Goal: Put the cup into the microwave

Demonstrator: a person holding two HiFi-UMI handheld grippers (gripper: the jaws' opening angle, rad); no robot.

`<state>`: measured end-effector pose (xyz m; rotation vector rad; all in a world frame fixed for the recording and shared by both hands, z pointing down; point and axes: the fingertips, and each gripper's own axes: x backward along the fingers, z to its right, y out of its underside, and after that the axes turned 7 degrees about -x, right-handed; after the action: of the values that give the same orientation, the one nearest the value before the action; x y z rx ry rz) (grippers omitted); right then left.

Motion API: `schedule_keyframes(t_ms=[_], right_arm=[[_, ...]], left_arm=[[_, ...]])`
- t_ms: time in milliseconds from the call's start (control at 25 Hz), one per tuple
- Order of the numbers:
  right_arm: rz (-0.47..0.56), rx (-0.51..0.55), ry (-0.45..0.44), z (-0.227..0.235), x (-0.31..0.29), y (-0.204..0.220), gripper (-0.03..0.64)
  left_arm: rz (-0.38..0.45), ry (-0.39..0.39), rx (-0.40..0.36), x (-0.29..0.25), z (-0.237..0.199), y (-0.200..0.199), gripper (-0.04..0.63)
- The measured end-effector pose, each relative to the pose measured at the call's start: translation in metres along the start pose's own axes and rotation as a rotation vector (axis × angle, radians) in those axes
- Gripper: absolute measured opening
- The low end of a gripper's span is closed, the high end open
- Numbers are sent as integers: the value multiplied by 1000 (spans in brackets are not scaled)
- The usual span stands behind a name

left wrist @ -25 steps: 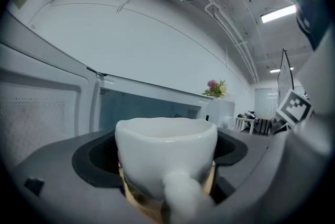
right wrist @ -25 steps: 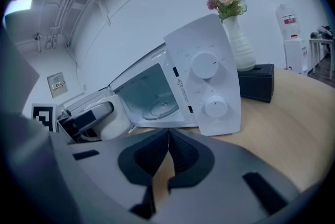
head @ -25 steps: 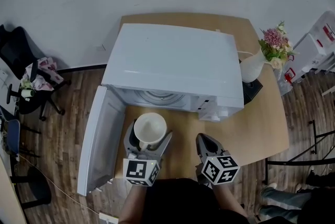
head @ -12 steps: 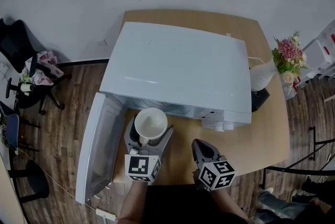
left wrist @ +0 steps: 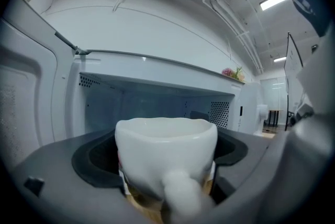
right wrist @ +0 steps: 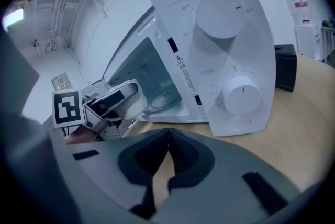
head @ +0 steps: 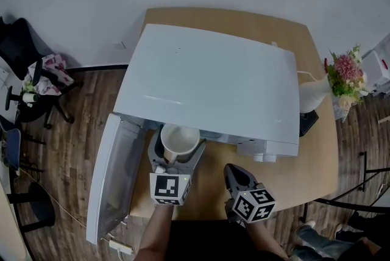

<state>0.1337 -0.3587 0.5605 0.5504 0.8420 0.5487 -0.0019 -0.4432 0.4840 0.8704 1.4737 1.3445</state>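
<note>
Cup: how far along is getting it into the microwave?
Done: the microwave has its door open, and the left gripper is shut on the cup. In hand: the cup hangs at the cavity mouth, not set down. Left: carry it in, set it down, release, withdraw. The right gripper is shut and empty.

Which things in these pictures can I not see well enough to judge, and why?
- Underside of the cup: in the left gripper view it is hidden by the jaws gripping it. Its handle is blurred there, too near the camera.
- Cavity floor of the microwave: in the head view it is covered by the oven's own top.
- Print beside the dials: in the right gripper view it is too small to read.
</note>
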Motion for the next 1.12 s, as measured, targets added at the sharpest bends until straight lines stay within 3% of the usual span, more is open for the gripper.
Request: schedule_keyframes(t_ms=[1120], right_arm=[[-95, 0, -14, 6, -15, 11, -6]], left_arm=[[31, -40, -87, -74, -10, 5, 479]])
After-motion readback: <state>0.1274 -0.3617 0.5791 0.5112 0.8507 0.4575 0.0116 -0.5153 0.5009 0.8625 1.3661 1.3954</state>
